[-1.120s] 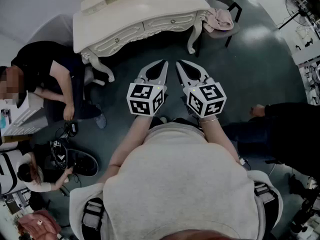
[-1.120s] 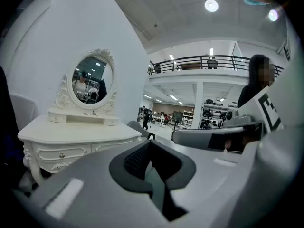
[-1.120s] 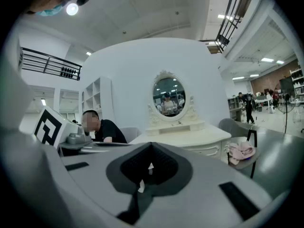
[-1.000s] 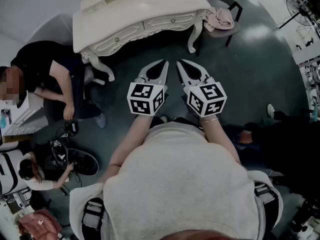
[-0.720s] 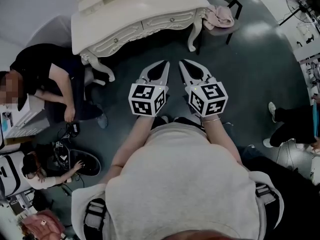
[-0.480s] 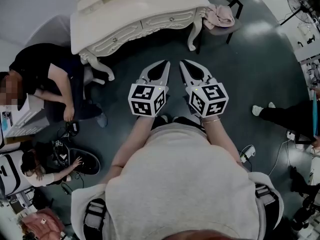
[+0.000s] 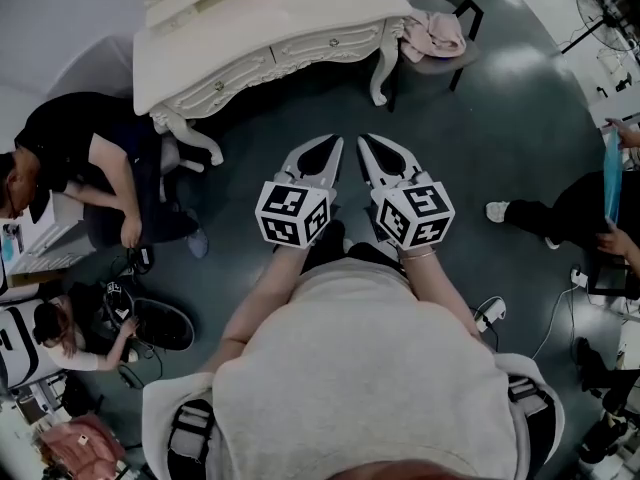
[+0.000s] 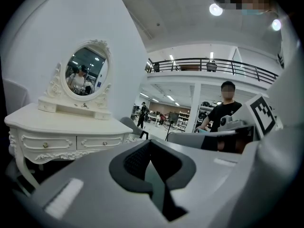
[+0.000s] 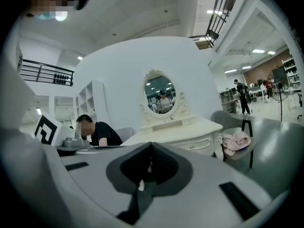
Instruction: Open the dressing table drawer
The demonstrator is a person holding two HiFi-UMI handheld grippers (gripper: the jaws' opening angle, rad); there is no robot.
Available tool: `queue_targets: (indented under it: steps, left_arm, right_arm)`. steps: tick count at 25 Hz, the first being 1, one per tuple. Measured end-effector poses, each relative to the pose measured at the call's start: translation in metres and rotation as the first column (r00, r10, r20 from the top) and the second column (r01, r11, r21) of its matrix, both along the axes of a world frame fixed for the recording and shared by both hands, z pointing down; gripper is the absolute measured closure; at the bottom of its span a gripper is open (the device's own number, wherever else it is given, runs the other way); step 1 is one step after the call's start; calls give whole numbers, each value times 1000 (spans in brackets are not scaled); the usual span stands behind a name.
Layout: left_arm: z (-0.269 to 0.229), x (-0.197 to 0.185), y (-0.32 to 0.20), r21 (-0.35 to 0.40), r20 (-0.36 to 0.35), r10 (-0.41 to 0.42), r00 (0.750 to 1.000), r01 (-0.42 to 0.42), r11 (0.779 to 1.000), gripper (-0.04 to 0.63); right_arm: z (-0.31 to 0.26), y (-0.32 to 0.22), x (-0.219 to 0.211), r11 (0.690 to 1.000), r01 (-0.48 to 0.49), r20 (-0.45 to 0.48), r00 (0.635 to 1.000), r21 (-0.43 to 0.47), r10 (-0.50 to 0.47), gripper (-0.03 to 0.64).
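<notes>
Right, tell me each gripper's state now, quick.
Left gripper: shut, jaws together, nothing between them.
Right gripper: shut, jaws together, nothing between them.

left tongs (image 7: 335,141) closed, right tongs (image 7: 363,139) closed

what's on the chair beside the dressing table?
A crumpled pink cloth lies on the chair seat. The seat beneath it is covered, so anything under the cloth can't be seen.
</notes>
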State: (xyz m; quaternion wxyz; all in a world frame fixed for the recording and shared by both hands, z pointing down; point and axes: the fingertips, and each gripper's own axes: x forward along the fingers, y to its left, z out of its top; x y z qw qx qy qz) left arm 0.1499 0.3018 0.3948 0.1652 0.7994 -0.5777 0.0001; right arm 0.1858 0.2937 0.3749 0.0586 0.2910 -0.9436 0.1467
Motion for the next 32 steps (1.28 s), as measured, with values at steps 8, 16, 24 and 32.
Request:
queue_targets:
  steps: [8,16,24,32]
  left_arm:
    - [8,-9,-26,-18,8,-36,999,36,999,586]
    - [18,-62,-105,-14,-19,-49,999,48,999,586]
    - [-9,-124,-215,39,0,14,1000,-14,999,586]
    - [-11,-174,-289,42,-10,60,998,-59,997,586]
  right_arm:
    - [10,-27,-3,1000,2,7,1000,-29,-2,609]
    - [14,-107,-43,1000,-29,-1,1000,-5,29,609]
    - [-4,-209,-107,996,-77,2,997,36,77,609]
    - [-7,-280,-156,992,-123,-4,992,39,124,609]
